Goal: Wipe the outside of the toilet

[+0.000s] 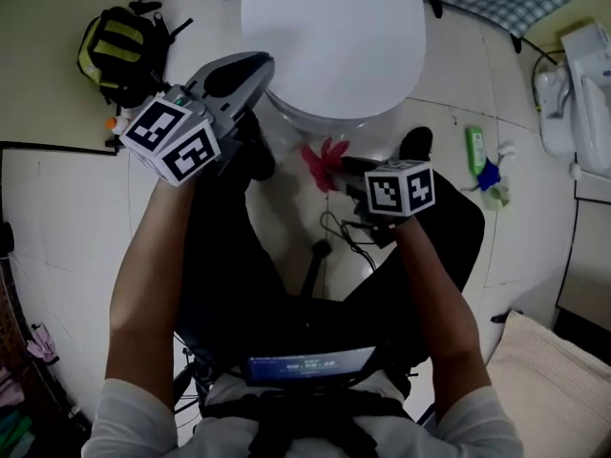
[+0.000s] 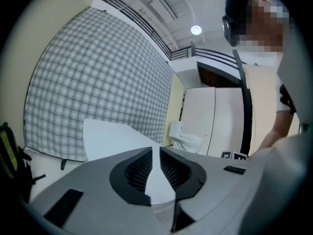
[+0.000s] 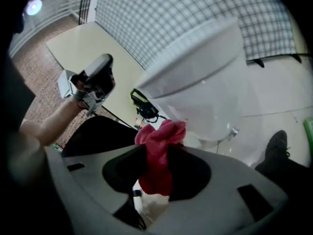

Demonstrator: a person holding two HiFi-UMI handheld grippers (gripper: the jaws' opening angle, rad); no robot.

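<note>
Right gripper (image 3: pixel 155 177) is clamped on a red cloth (image 3: pixel 161 136), which is bunched between the jaws with a loose tuft poking out past the tips. It hangs near the lower front of the toilet (image 1: pixel 329 36), and from the head view the cloth looks just off the bowl, though contact is hard to call. Left gripper (image 2: pixel 154 175) is raised beside the bowl's left side, jaws a narrow slit apart, nothing in them, only white porcelain showing through the gap. Step in hand is probably getting the cloth onto the outer bowl. To do it well, press the tuft flat against the curve, follow the curve in long sweeps from the rim downward, and keep the clamp firm so the cloth does not drag out. The left gripper is best kept clear of the stroke. The porcelain is glossy and smooth, so the cloth should slide easily. The floor (image 1: pixel 76 218) is pale tile. A dark cable (image 1: pixel 339 232) runs across it at the near middle below the bowl, and a shoe (image 1: pixel 415 143) sits just right of the bowl's base. A green spray bottle (image 1: pixel 475 151) lies toward the floor's right edge. A black and yellow backpack (image 1: pixel 119 51) is at the far left corner. A checked curtain (image 2: pixel 98 82) hangs behind the toilet along the far edge.
</note>
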